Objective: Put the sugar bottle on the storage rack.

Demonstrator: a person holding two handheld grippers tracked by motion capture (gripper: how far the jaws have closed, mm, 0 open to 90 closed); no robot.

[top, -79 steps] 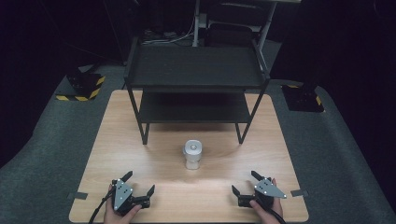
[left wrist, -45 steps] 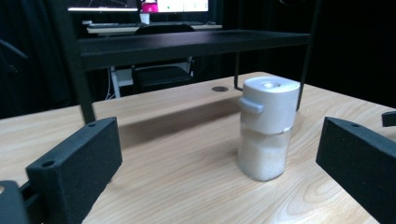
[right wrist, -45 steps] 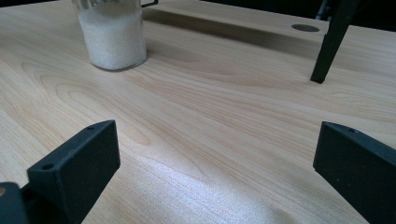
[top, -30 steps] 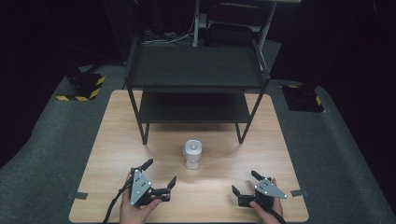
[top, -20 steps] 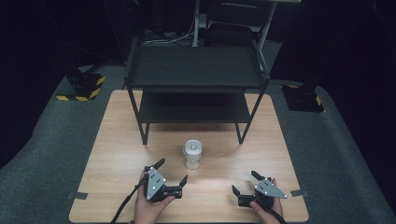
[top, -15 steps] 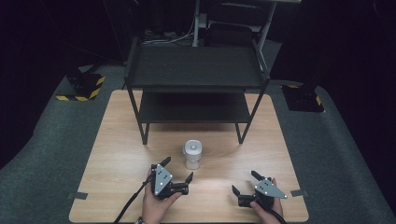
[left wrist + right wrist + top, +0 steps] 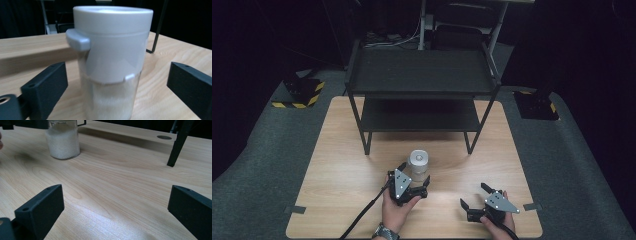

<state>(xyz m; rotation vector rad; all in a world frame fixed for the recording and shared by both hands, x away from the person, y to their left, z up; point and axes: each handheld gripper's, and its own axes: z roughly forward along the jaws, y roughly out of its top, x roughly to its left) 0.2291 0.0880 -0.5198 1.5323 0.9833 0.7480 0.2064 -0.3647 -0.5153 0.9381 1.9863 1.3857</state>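
Your left gripper (image 7: 416, 181) has its jaws spread to either side of the jar (image 7: 417, 164), and they have just been closing a little; in the left gripper view a gap shows between each black jaw and the glass, so the pads do not press on it and nothing is held. The jar (image 7: 111, 62) stands upright between those jaws, a clear glass with a grey lid (image 7: 113, 17) and white grains in its lower part. Your right gripper (image 7: 474, 196) rests low near the table's near right corner, jaws wide apart with bare wood between them, gripping nothing. From the right gripper view the jar (image 7: 63, 141) stands well off to the upper left, its base flat on the table (image 7: 120, 185). In the high view the jar sits near the middle of the table (image 7: 337, 170), just in front of the black rack (image 7: 422, 75), whose two shelves stand on the far half. One rack leg (image 7: 178, 143) comes down on the wood beyond your right gripper.
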